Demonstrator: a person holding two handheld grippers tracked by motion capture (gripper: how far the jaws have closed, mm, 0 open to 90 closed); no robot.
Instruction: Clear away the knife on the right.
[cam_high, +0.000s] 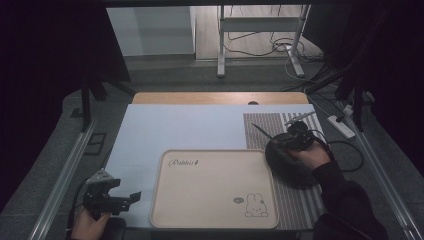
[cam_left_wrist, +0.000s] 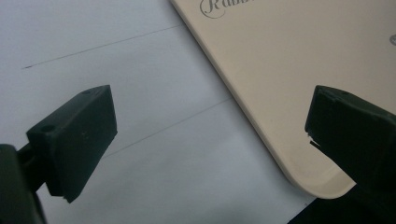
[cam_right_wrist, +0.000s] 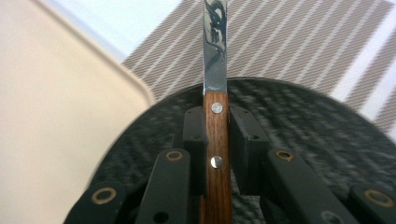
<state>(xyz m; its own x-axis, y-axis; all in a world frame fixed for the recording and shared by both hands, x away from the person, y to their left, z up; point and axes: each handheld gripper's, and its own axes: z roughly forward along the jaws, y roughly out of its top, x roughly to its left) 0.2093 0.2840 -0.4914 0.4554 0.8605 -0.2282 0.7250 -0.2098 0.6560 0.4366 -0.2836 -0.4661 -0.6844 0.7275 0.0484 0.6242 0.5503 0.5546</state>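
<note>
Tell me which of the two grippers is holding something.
The right gripper: its jaws clamp a wooden-handled knife. The left gripper is open over the table.

At the lower left of the high view, the left gripper (cam_high: 131, 196) is black with a grey three-cornered plate on top. Its jaws are blocky, with small screw holes. The right gripper (cam_right_wrist: 217, 140) has black linkage arms with brass-ringed pivots. A dark sleeve (cam_high: 345, 200) covers the person's right forearm.

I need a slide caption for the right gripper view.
Right tool clamps a wooden-handled steel knife above a round black woven mat.
</note>
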